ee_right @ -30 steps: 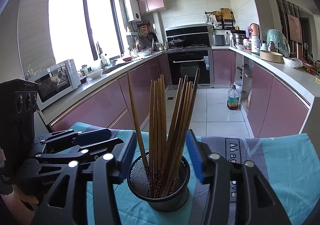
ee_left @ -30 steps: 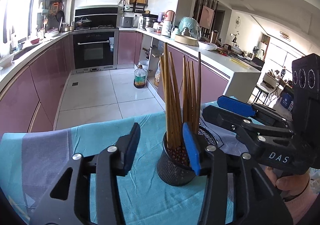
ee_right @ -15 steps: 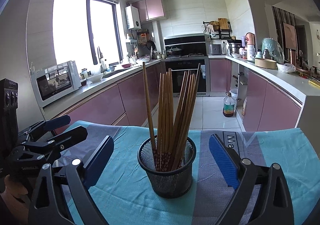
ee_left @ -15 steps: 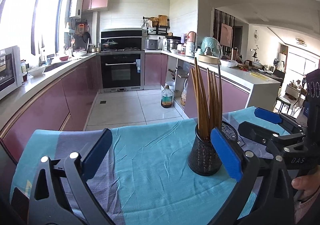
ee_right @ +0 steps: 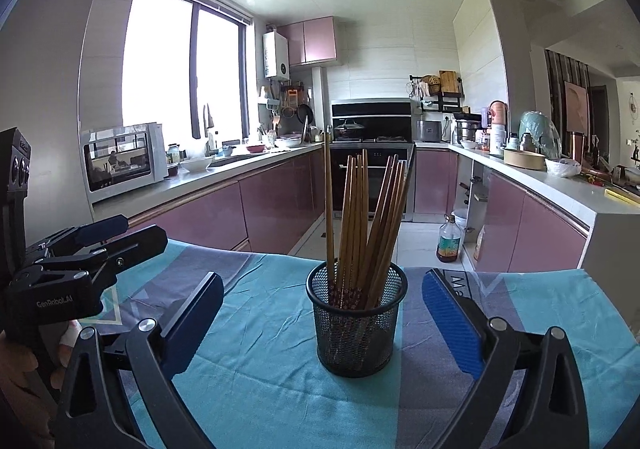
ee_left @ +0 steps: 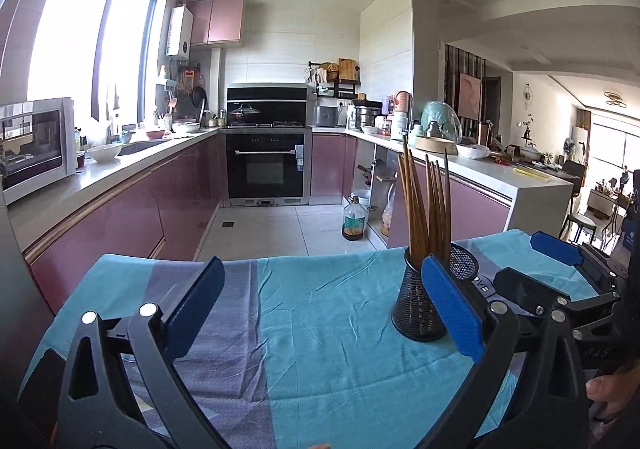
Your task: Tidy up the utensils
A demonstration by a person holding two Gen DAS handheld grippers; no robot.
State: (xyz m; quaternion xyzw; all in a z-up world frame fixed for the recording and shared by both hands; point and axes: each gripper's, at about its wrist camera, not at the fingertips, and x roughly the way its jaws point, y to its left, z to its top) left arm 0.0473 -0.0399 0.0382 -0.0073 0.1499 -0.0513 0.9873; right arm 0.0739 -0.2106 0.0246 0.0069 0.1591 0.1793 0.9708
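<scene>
A black mesh cup (ee_right: 356,319) stands upright on the turquoise cloth (ee_right: 260,377), holding several brown wooden chopsticks (ee_right: 360,225). In the left wrist view the cup (ee_left: 420,309) sits right of centre with its chopsticks (ee_left: 426,205), partly behind my right blue pad. My left gripper (ee_left: 320,309) is open and empty, well back from the cup. My right gripper (ee_right: 322,323) is open and empty, its pads either side of the cup but nearer the camera. Each gripper shows in the other's view: the right one (ee_left: 552,277) and the left one (ee_right: 96,241).
The cloth-covered table (ee_left: 320,361) ends at a far edge facing the kitchen floor. Pink cabinets and counters run along both sides, with a microwave (ee_right: 124,165) at left and an oil bottle (ee_right: 448,241) on the floor.
Both grippers have opened wide and pulled back from the cup. The cup and chopsticks stand where they were.
</scene>
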